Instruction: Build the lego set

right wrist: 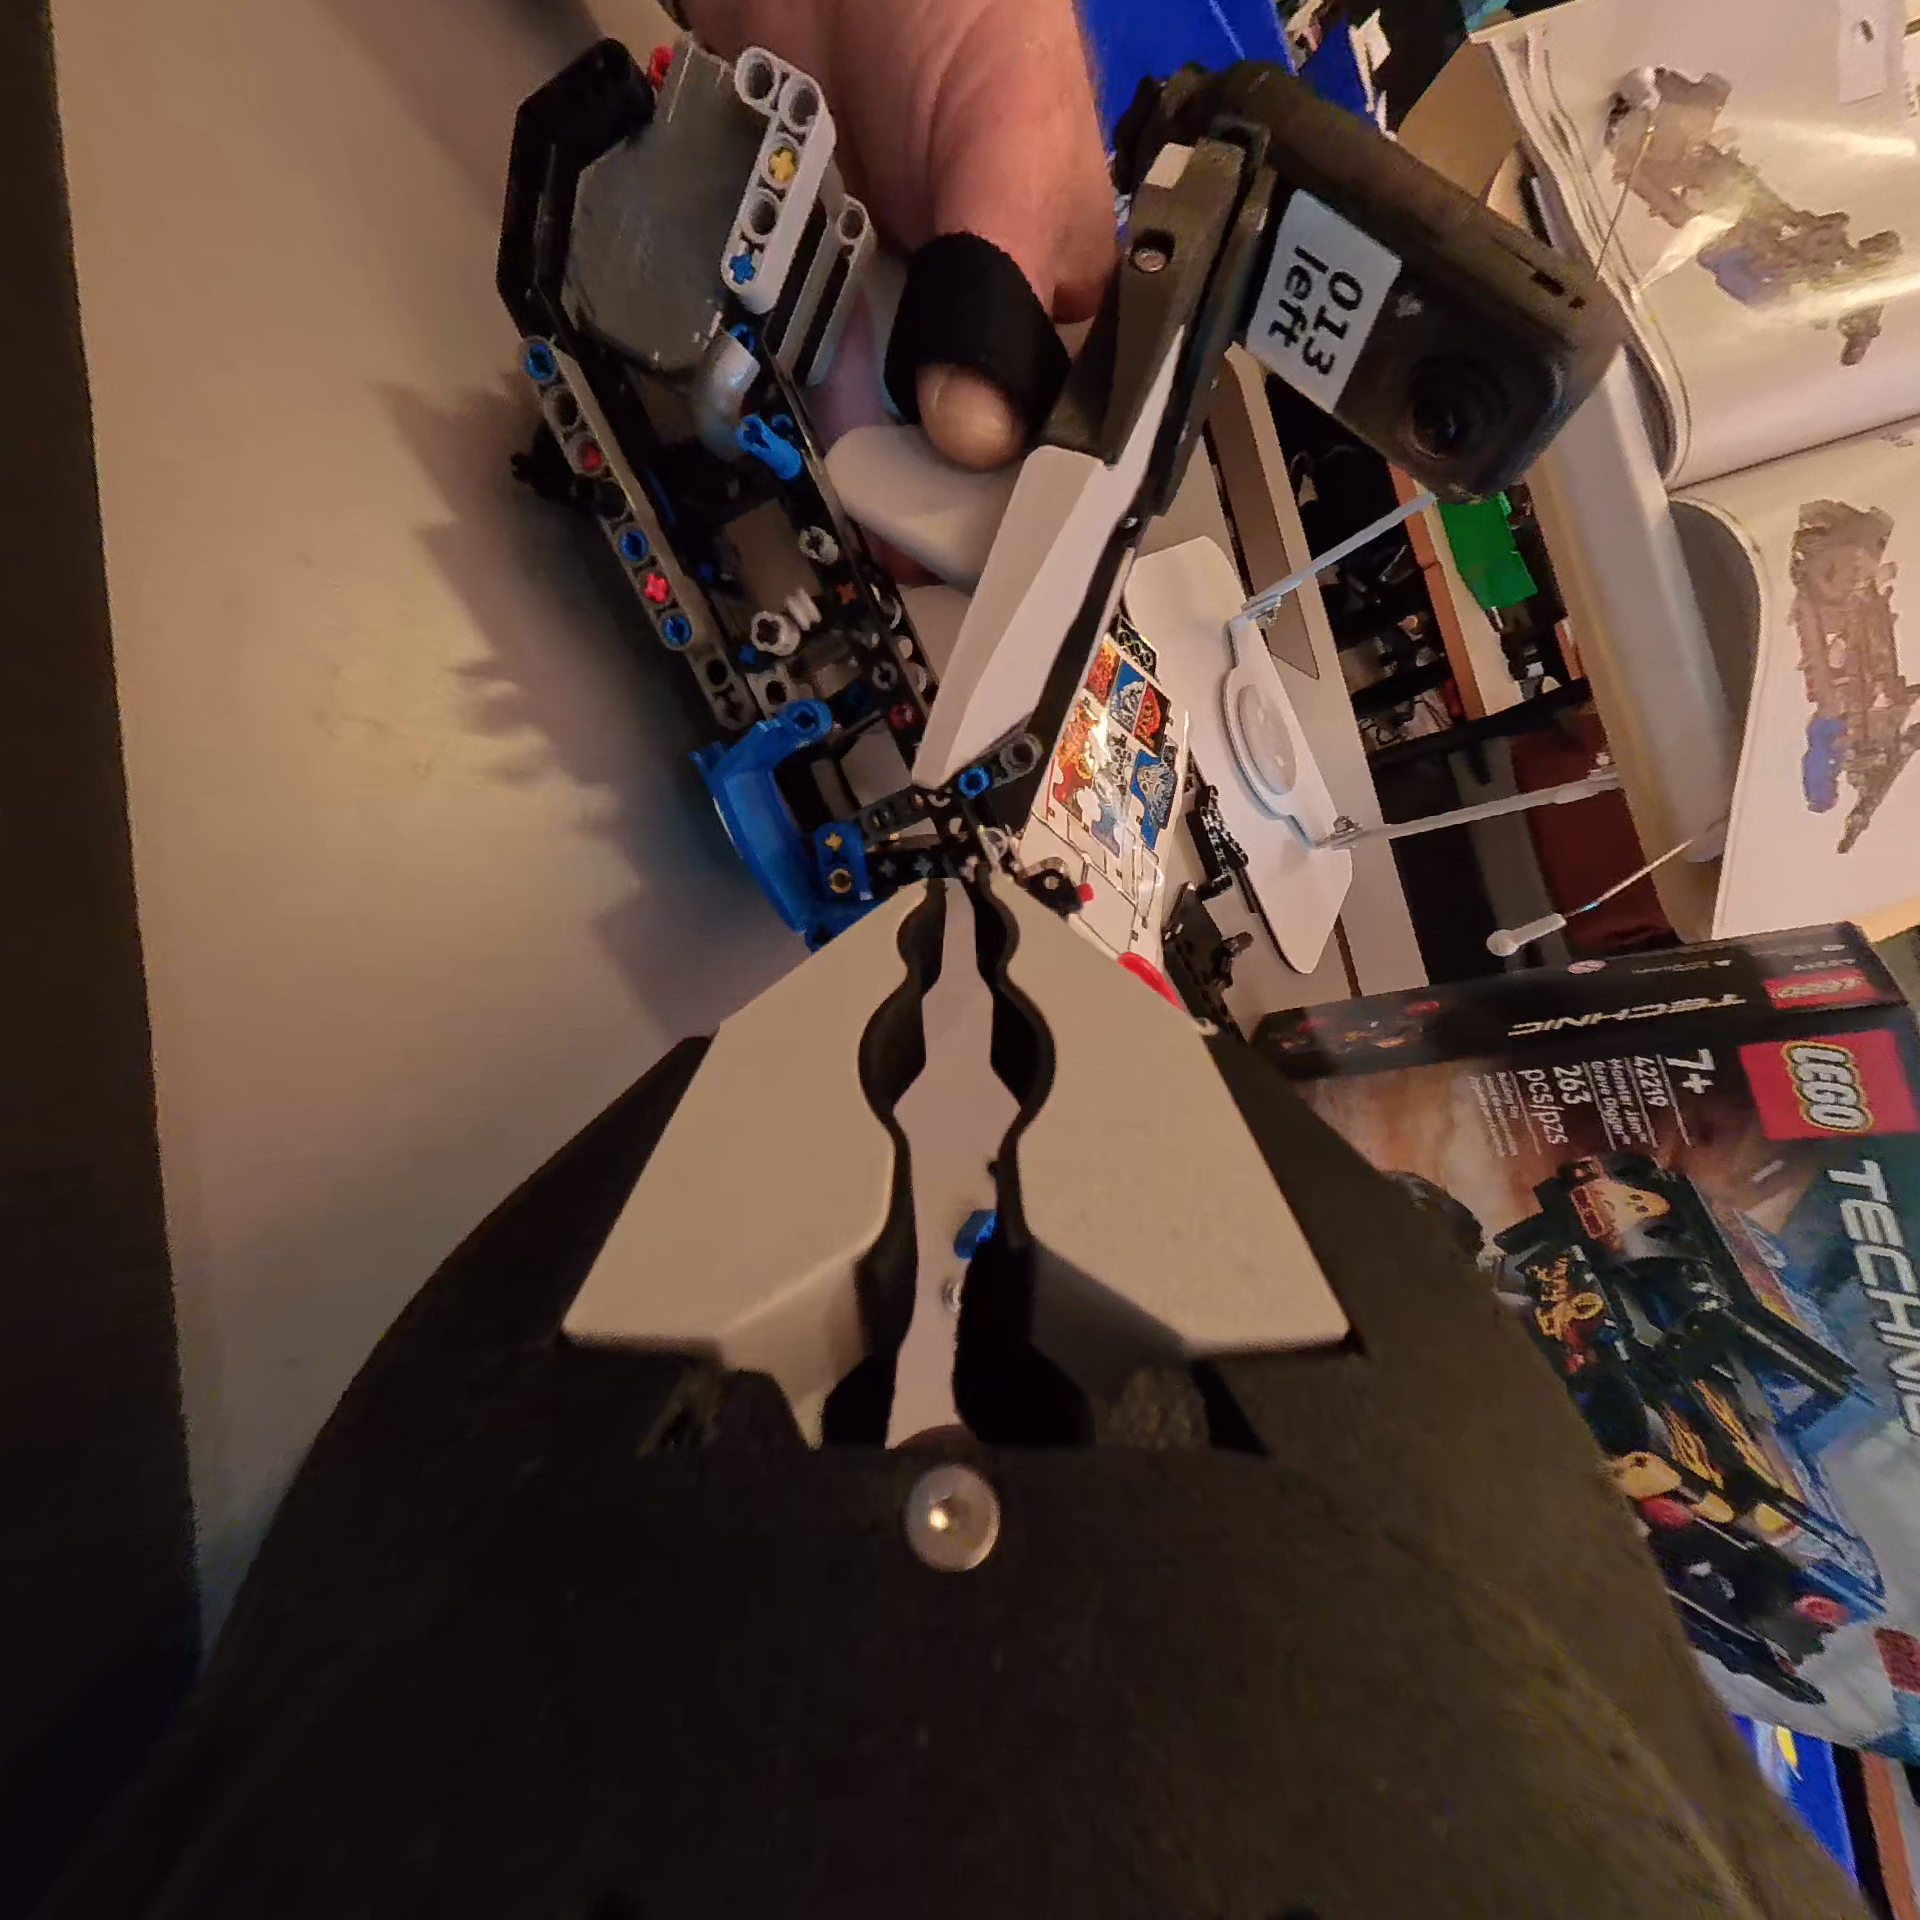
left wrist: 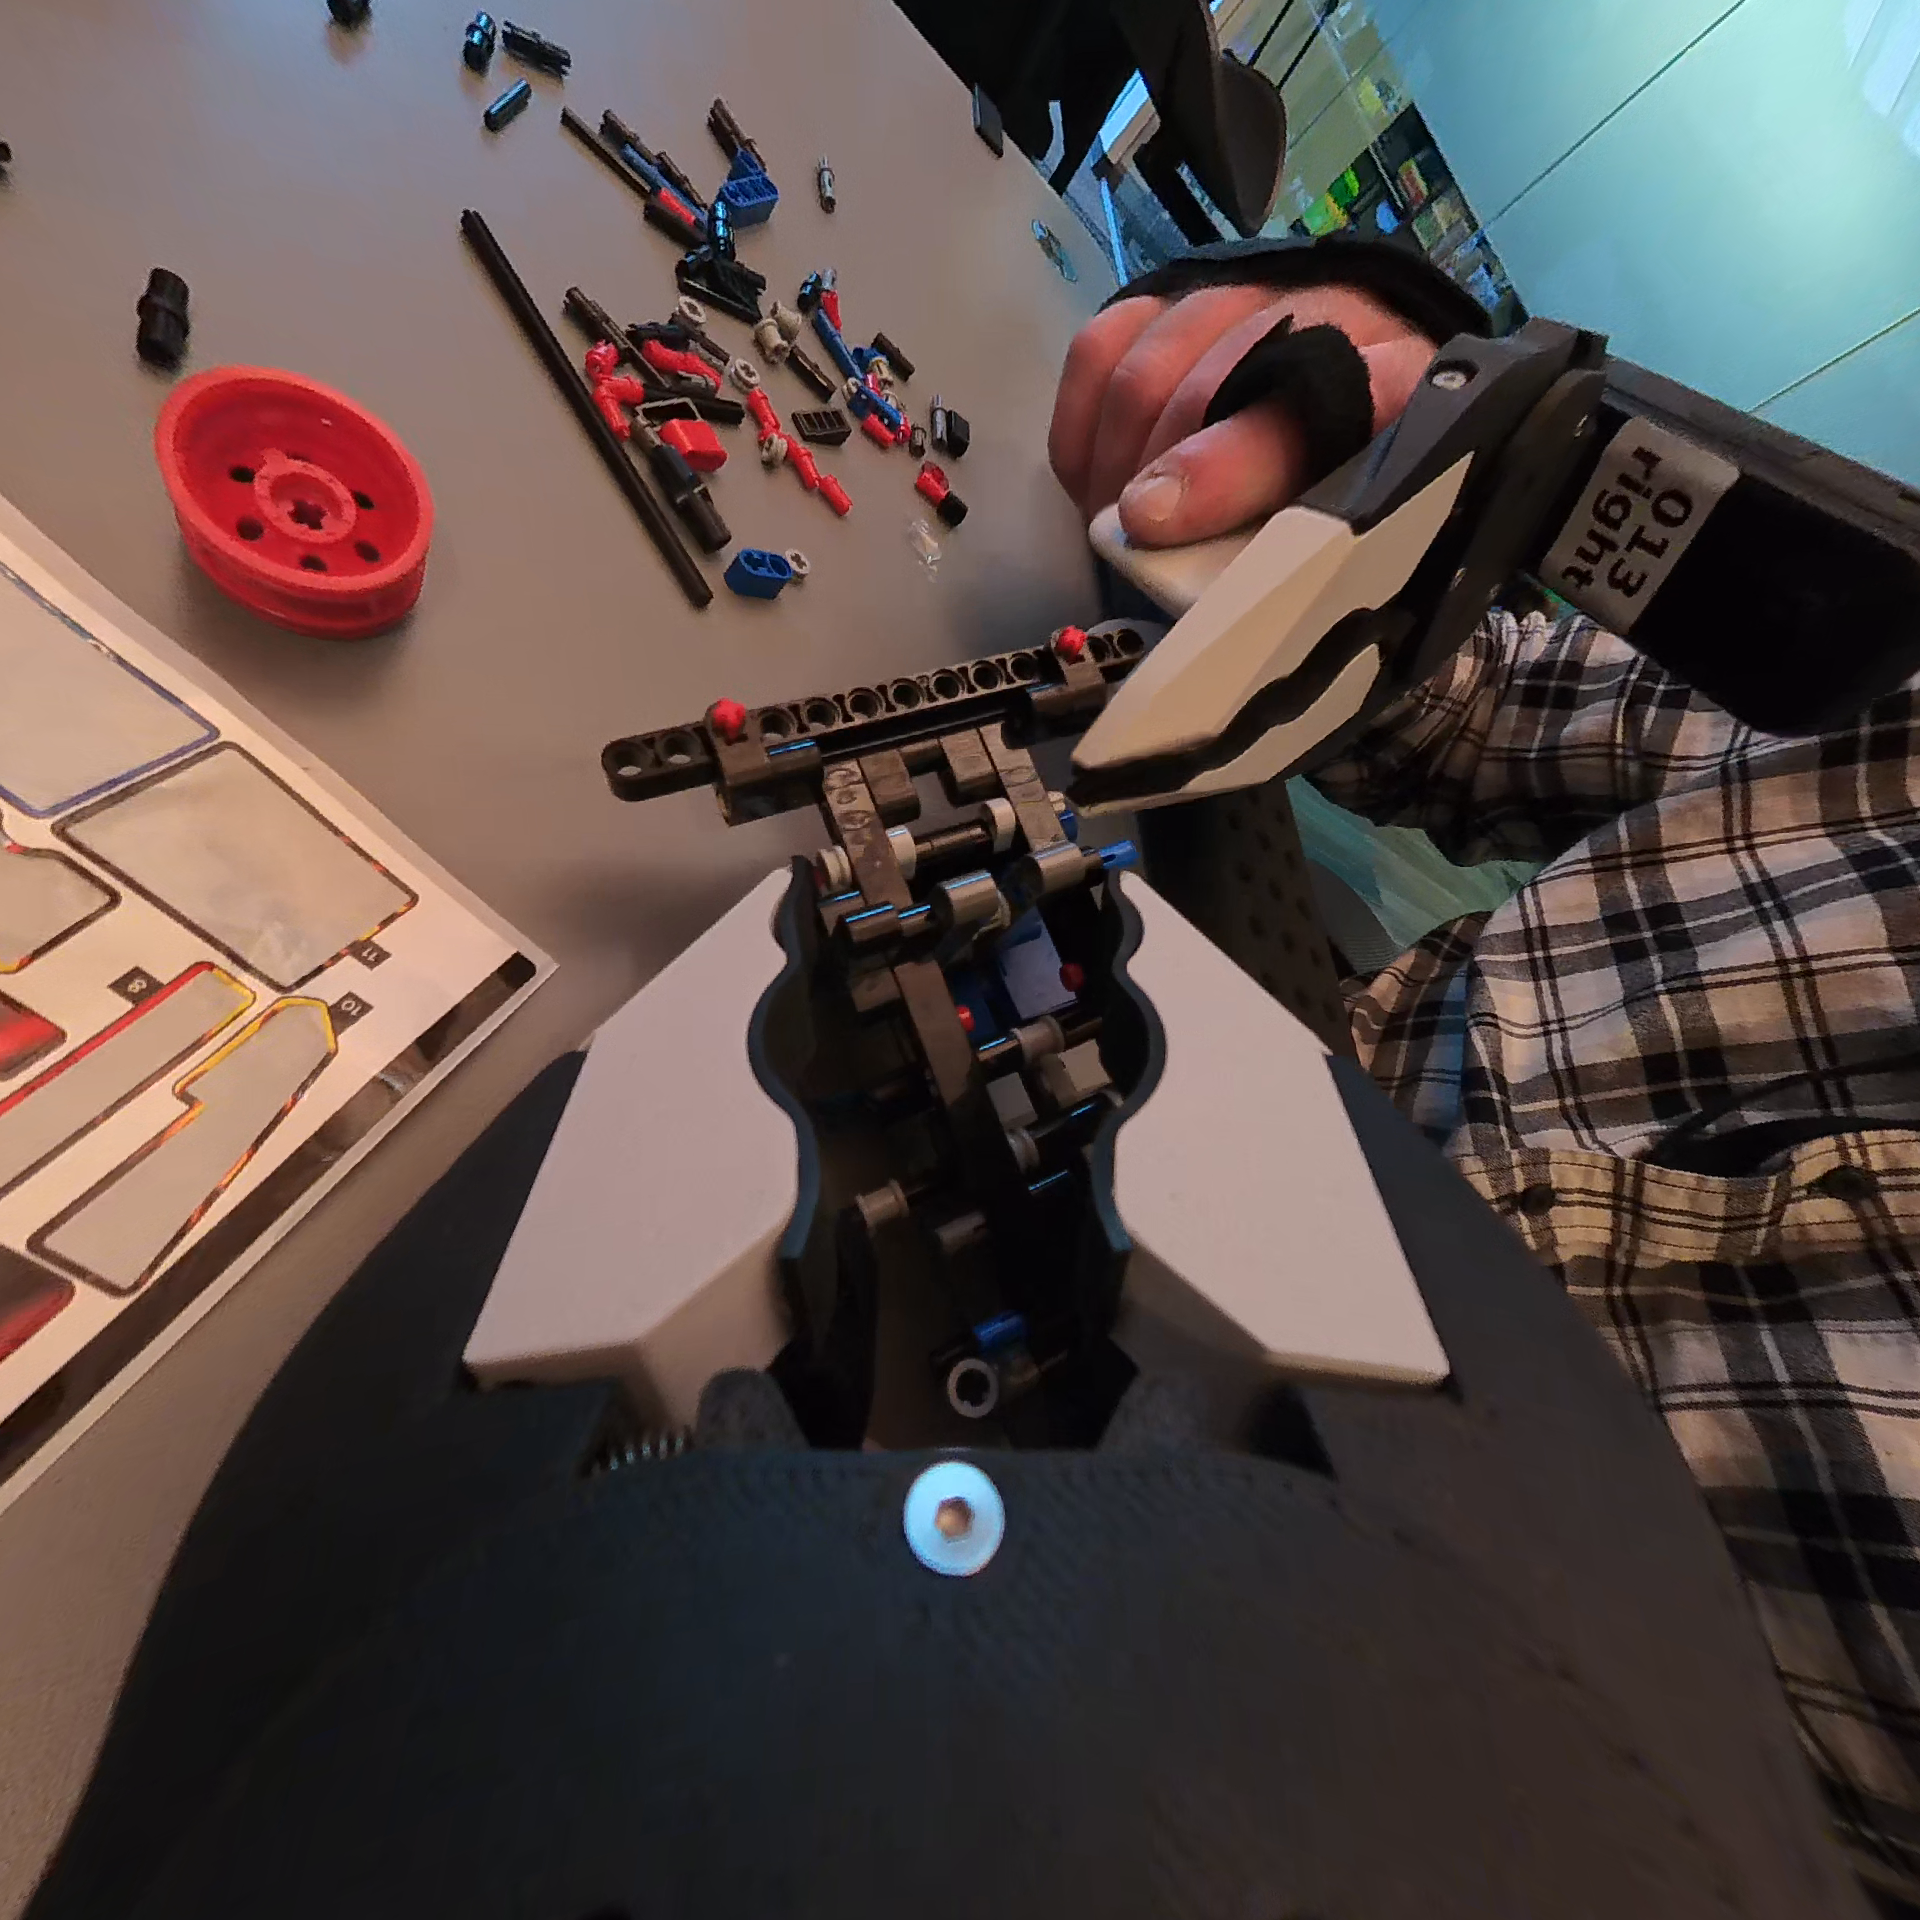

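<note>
Lego chassis (left wrist: 935, 997): light, rigid, pins fragile; clamped mid-frame in left gripper (left wrist: 951, 1049), right gripper (right wrist: 961, 914) nearly closed, pinching nothing visible.

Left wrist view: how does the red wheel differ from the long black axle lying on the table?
The red wheel is a wide round rim with a ring of holes around its hub; the long black axle is a thin straight rod. The wheel sits by itself near the printed sheet, while the axle runs along the edge of the pile of small parts. Both lie loose on the grey table.
</note>
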Action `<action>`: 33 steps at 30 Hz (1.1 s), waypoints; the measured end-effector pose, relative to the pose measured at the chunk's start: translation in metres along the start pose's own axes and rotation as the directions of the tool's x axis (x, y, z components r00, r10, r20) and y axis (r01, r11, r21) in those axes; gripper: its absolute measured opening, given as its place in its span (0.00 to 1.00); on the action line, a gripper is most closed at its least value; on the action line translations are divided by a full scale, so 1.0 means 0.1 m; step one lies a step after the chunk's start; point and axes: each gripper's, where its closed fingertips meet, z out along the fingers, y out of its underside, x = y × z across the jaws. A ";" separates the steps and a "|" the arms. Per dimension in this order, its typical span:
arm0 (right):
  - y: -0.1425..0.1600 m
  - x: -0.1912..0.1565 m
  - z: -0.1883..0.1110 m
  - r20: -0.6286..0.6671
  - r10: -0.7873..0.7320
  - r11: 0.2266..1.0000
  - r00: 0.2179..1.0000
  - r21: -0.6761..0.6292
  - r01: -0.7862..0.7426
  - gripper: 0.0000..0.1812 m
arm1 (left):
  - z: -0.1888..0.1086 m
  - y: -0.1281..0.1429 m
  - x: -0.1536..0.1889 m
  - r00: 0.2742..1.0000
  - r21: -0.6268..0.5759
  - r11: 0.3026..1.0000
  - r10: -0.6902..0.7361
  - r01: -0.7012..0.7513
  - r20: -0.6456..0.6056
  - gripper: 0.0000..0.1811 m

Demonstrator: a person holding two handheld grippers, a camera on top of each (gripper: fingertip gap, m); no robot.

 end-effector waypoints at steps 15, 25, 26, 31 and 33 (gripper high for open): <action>-0.06 -0.04 -0.13 0.041 0.102 0.993 0.994 0.048 -0.104 0.01 | -0.10 -0.09 -0.02 0.992 0.003 0.996 0.091 -0.091 0.089 0.29; 0.20 0.15 -0.25 0.016 0.275 0.961 0.961 0.037 -0.275 0.01 | -0.35 -0.20 0.01 0.999 0.132 0.990 0.045 -0.046 0.011 0.29; 0.22 0.14 -0.25 0.024 0.286 0.957 0.958 0.032 -0.287 0.01 | -0.41 -0.22 0.06 0.998 0.160 0.986 0.054 -0.050 -0.026 0.29; 0.29 0.08 -0.19 0.053 0.303 0.953 0.951 -0.007 -0.303 0.01 | -0.64 -0.35 0.27 0.983 0.317 0.949 0.062 -0.005 -0.171 0.29; 0.34 0.10 -0.19 0.038 0.311 0.950 0.950 -0.025 -0.310 0.02 | -0.66 -0.33 0.25 0.982 0.329 0.944 0.050 0.013 -0.180 0.29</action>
